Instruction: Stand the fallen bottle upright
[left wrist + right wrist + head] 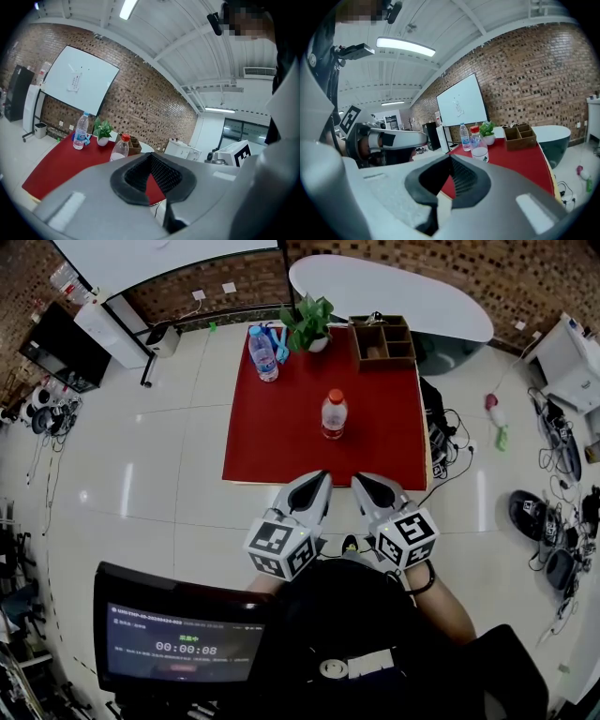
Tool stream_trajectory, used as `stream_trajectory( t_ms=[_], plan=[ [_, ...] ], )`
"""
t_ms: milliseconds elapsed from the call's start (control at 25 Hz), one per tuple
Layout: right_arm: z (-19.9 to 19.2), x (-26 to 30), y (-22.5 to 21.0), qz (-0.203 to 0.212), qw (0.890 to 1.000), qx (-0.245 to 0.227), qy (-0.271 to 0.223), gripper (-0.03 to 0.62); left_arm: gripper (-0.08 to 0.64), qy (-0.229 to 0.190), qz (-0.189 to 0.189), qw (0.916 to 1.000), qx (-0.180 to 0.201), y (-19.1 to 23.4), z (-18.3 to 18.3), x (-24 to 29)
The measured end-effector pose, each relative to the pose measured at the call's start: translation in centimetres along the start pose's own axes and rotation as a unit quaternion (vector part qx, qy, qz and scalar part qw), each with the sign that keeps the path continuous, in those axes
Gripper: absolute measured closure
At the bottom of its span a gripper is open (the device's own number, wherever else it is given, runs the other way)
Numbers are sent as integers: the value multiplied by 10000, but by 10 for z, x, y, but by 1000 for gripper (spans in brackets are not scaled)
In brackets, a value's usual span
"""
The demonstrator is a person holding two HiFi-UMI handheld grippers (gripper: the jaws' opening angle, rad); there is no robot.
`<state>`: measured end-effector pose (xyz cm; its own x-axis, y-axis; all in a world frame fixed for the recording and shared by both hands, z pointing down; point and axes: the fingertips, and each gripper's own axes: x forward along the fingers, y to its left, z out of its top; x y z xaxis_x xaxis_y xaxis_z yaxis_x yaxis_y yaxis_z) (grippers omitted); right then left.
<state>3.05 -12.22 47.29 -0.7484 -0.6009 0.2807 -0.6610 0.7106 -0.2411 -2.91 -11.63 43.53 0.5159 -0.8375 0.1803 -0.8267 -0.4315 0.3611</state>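
On the red table [277, 439] a clear bottle with an orange-red cap [334, 415] stands upright near the middle; it also shows in the left gripper view [120, 147] and the right gripper view [478, 146]. A second bottle with a blue cap [263, 353] stands upright at the back left. No bottle lies on its side. My left gripper [317, 482] and right gripper [364, 484] hover side by side just short of the table's front edge, both shut and holding nothing. Each points level toward the table [151, 155] [451, 157].
A potted plant [309, 322] and a wooden organizer [382, 341] stand at the table's back edge. Beyond are a whiteboard [159, 259] and a white oval table [394, 292]. Cables and gear lie on the floor at right [553, 521]. A screen [178, 643] sits by my left.
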Motion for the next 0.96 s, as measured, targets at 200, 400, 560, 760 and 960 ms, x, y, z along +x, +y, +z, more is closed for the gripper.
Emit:
stream_trajectory(
  t_ms=[200,400,560,760,960],
  plan=[
    [1,2,-1,20,10000,-32,19,588,554,-3,21,10000,-4,2,1,1],
    [-2,4,-3,7,10000,-8,44,588,554,2,32,10000,-13,5,0,2],
    [-2,6,-4,16,10000,-5,43,588,554,3,55,10000,-20,7,0,3],
    [-1,9,-3,33,10000,-15,42,588,554,-7,71,10000,-27,9,0,2],
    [-2,13,-1,43,10000,-26,45,588,554,-5,83,10000,-36,13,-1,1]
  ],
)
